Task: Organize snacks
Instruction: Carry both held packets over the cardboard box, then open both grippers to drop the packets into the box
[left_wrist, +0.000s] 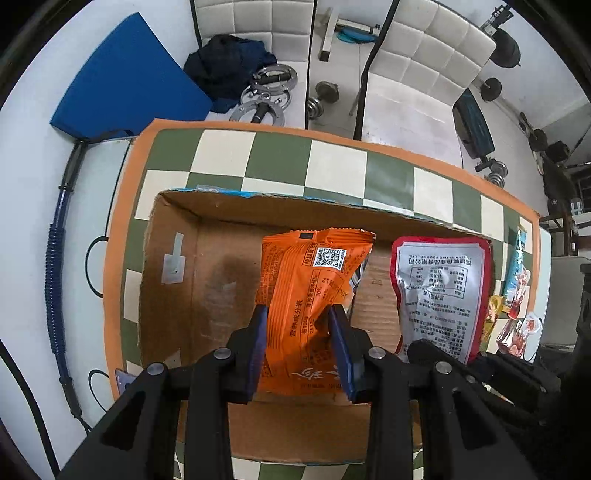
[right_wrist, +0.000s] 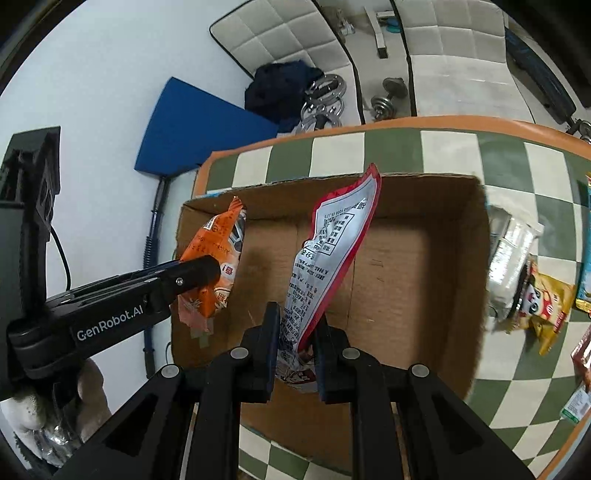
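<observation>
Both grippers are over the open cardboard box (left_wrist: 229, 236), which sits on a green-and-cream checked cloth (left_wrist: 280, 155) with an orange border.

**Left gripper.** The left gripper (left_wrist: 299, 325) is clenched on the orange snack packet (left_wrist: 306, 266). In the left wrist view the packet hangs in the centre of the frame, pinched across its lower half between the blue pads, its sealed top edge pointing toward the far wall of the box. The box floor beneath it is bare.

**Right gripper.** The right gripper (right_wrist: 297, 325) is clenched on the red-edged silver pouch (right_wrist: 332, 236). In the right wrist view the pouch rises from the jaws at centre frame and leans toward the upper right, its top corner reaching past the far rim of the box.

**Step in hand (judged).** Both packets appear ready to be set down inside the box.

1. Lower each packet until its free end meets the box floor before the jaws release; a drop from height may tip the packet against a wall.
2. Keep the two packets apart, orange at the left of the box and silver at the centre, so that they lie side by side.
3. Lay the silver pouch flat; it is limp and will likely fold if released upright.

**Remaining stock.** More snack packets (right_wrist: 532, 288) lie on the cloth at the right of the frame, outside the box.
</observation>
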